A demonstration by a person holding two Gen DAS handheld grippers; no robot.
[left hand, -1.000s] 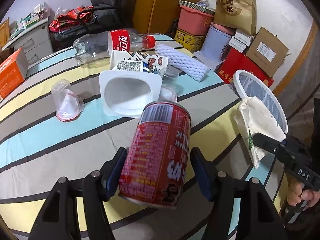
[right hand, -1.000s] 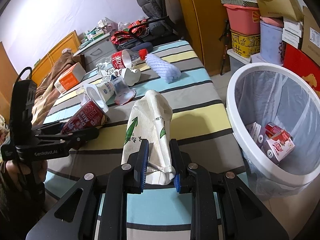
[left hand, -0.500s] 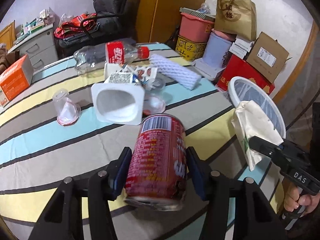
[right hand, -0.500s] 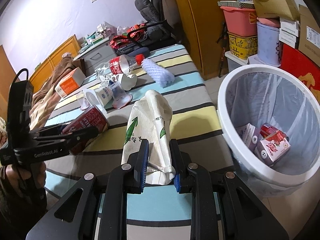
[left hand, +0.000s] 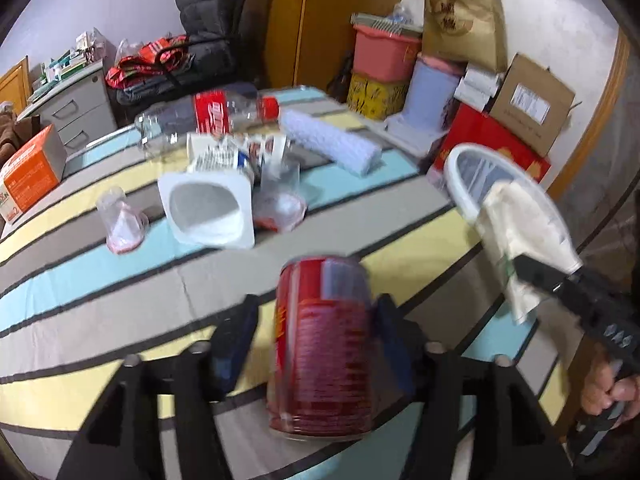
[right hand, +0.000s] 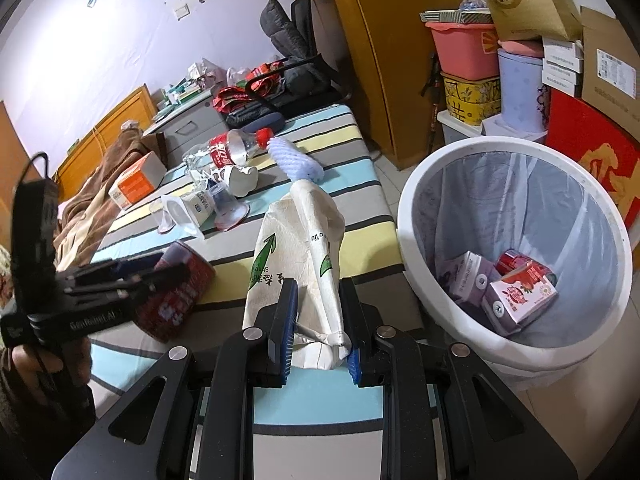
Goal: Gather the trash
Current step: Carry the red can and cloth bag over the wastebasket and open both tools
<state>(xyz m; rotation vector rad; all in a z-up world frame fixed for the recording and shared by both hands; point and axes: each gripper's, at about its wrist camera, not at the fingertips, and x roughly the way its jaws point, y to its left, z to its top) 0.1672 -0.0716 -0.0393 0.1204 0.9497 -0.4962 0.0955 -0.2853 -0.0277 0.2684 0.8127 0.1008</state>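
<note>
A red drink can (left hand: 320, 344) stands blurred between the jaws of my left gripper (left hand: 316, 308), low over the striped table (left hand: 100, 280). The jaws are opening; a gap shows between the left pad (left hand: 240, 332) and the can. My right gripper (right hand: 318, 290) is shut on the folded end of a crumpled white paper bag (right hand: 296, 236), which it holds up at the table's edge. The white bin (right hand: 416, 216) with its clear liner stands just right of the bag. In the right wrist view the left gripper (right hand: 160, 268) and the can (right hand: 180, 296) lie at the left.
Farther back on the table lie a plastic cola bottle (left hand: 200, 116), a white tub (left hand: 208, 208), clear cups (left hand: 120, 220), a foam net sleeve (left hand: 332, 144) and an orange box (left hand: 28, 172). Drink cartons (right hand: 520, 296) lie in the bin. Stacked boxes and tubs (right hand: 520, 60) stand behind it.
The left jaws closed in on the can, then spread apart again; the can now stands more upright. The bin looms larger in the right view. The bag stays gripped.
</note>
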